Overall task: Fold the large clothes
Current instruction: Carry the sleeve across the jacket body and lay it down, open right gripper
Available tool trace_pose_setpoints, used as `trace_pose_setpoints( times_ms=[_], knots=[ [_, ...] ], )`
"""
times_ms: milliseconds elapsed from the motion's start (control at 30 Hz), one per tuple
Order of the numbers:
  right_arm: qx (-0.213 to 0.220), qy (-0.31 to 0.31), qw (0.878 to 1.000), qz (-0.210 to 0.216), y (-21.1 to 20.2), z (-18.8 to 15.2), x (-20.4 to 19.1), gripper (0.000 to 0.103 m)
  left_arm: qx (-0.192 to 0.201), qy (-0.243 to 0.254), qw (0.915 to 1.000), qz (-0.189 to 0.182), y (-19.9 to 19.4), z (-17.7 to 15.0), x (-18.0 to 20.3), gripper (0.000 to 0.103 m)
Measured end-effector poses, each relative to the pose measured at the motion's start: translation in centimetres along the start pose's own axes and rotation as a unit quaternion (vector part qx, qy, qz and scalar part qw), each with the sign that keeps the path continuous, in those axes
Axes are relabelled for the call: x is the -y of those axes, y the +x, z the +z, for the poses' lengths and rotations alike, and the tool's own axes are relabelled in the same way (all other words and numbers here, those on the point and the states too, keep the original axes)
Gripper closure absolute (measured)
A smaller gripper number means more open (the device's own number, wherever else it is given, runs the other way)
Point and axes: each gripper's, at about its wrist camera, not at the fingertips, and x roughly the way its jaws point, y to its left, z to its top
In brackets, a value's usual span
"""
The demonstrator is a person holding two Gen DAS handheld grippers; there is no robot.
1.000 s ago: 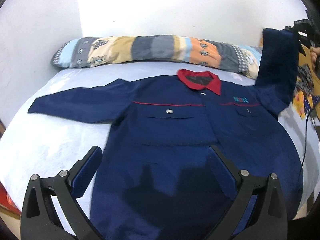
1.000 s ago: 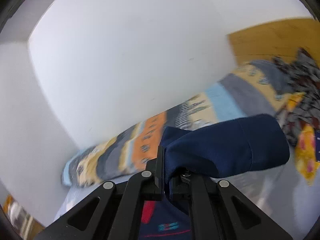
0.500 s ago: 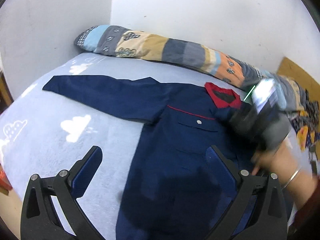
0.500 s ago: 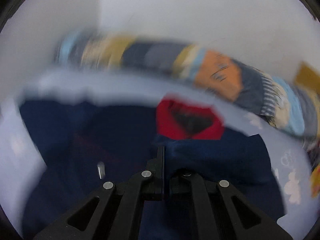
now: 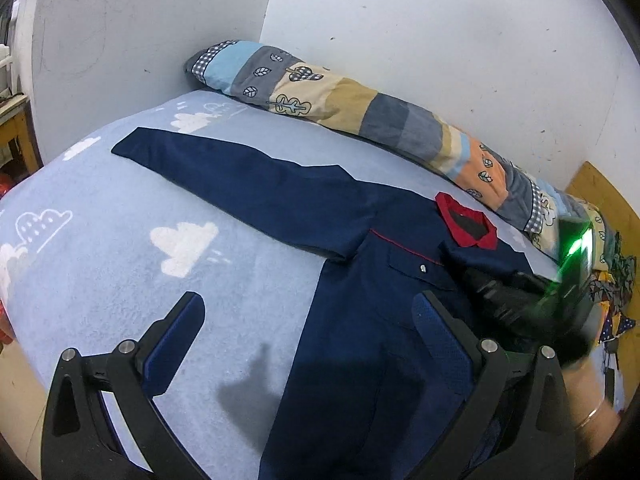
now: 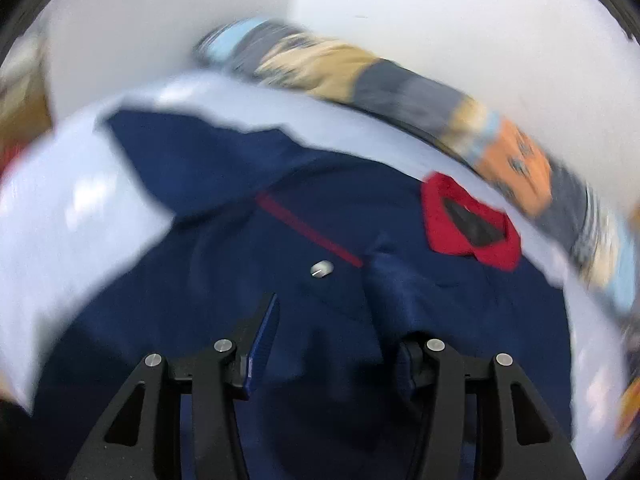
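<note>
Lay spread front-up on the bed [image 5: 100, 248]: navy jacket [image 5: 360, 320], one sleeve [image 5: 240, 176] stretched flat toward the bed's far corner, other sleeve [image 6: 400, 292] laid across the chest. Hovered with jaws apart and empty, both: left hand-held gripper [image 5: 308, 332], right hand-held gripper [image 6: 336, 344]. Left plenty of bare blanket beside the outstretched sleeve for folding inward.

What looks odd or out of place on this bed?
The navy work jacket lies lopsided: one sleeve stretches straight across the blue blanket, the other is folded over the chest. Nothing looks spilled or torn.
</note>
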Motion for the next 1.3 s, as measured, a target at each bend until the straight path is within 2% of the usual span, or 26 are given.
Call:
trace_pose_setpoints(
  times_ms=[67,133,167,233,267,333,367,400,433,467,500,533,600,667,733,767,833,967,1033,1067,1100,1133,1167,1300],
  knots=[
    [-0.021,0.041,0.998,0.040,-0.4,0.6,1.8,0.050,-0.003,0.000,1.0000,-0.001,0.2,0.0,0.0,0.000],
    [-0.035,0.052,0.997,0.051,-0.7,0.6,1.7,0.047,-0.005,0.000,1.0000,-0.001,0.3,0.1,0.0,0.000],
    [-0.061,0.039,0.997,0.042,-0.6,-0.2,0.9,0.041,-0.006,-0.001,1.0000,-0.002,0.3,0.1,0.0,0.000],
    [-0.097,-0.024,0.995,-0.023,0.5,-1.8,-1.3,0.041,-0.004,-0.003,1.0000,-0.003,0.2,0.1,-0.1,0.000],
    [-0.107,-0.090,0.987,-0.076,0.9,-3.1,-3.5,0.044,-0.004,-0.003,1.0000,-0.003,0.2,0.1,-0.1,0.000],
    [-0.103,-0.193,0.966,-0.139,0.8,-5.1,-6.6,0.044,-0.005,-0.001,1.0000,-0.002,0.2,0.1,-0.2,0.000],
    [-0.095,-0.201,0.967,-0.127,0.2,-5.5,-7.1,0.044,-0.006,0.001,1.0000,-0.001,0.2,0.0,-0.2,0.000],
    [-0.084,-0.183,0.976,-0.089,-0.9,-5.5,-7.2,0.044,-0.006,0.002,1.0000,-0.002,0.2,0.0,-0.2,0.000],
    [-0.072,-0.138,0.987,-0.029,-2.3,-5.3,-6.5,0.044,-0.004,0.003,1.0000,-0.002,0.1,0.0,-0.3,0.000],
    [-0.056,-0.091,0.994,0.008,-3.5,-5.0,-5.2,0.044,-0.002,0.005,1.0000,0.001,0.0,0.0,-0.4,0.000],
    [-0.040,-0.037,0.998,0.027,-4.3,-4.6,-3.4,0.044,0.000,0.005,1.0000,0.003,-0.1,0.0,-0.3,0.000],
    [-0.021,0.047,0.997,0.050,-5.1,-4.3,-0.2,0.042,0.000,0.006,1.0000,0.005,-0.1,-0.1,-0.4,0.000],
    [0.013,0.180,0.980,0.083,-6.1,-4.8,5.3,0.042,-0.005,0.007,1.0000,0.001,0.1,-0.2,-0.3,0.000],
    [0.020,0.272,0.960,0.060,-6.0,-5.7,9.8,0.040,-0.016,0.013,0.9998,-0.003,0.5,-0.4,-0.1,0.000],
    [0.010,0.329,0.942,0.058,-5.1,-7.1,13.2,0.040,-0.020,0.020,0.9996,-0.006,0.6,-0.4,0.3,0.000],
    [0.007,0.343,0.937,0.062,-4.7,-7.4,13.9,0.040,-0.019,0.021,0.9996,-0.007,0.6,-0.4,0.4,0.000],
    [-0.004,0.390,0.917,0.086,-3.1,-8.7,15.5,0.040,-0.016,0.023,0.9996,-0.008,0.5,-0.5,0.6,0.000],
    [-0.018,0.422,0.903,0.082,-0.6,-9.8,16.2,0.040,-0.023,0.026,0.9994,-0.007,0.9,-0.6,0.7,0.000],
    [-0.027,0.426,0.899,0.093,0.8,-10.1,15.8,0.041,-0.024,0.027,0.9993,-0.006,0.9,-0.6,0.8,0.000],
    [-0.032,0.423,0.900,0.102,1.2,-10.1,15.2,0.046,-0.024,0.028,0.9993,-0.006,1.0,-0.6,0.8,0.000],
    [-0.033,0.419,0.901,0.109,1.3,-9.8,14.6,0.058,-0.024,0.029,0.9993,-0.006,1.0,-0.6,0.8,0.000],
    [-0.034,0.411,0.905,0.108,1.4,-9.5,14.2,0.091,-0.024,0.030,0.9992,-0.006,1.0,-0.6,0.9,0.000],
    [-0.030,0.395,0.912,0.104,1.1,-8.5,13.1,0.096,-0.025,0.030,0.9992,-0.007,1.0,-0.6,0.8,0.000],
    [0.014,0.361,0.926,0.106,-0.8,-4.0,9.9,0.097,-0.024,0.035,0.9991,-0.008,0.9,-0.6,0.7,0.000]
  ],
)
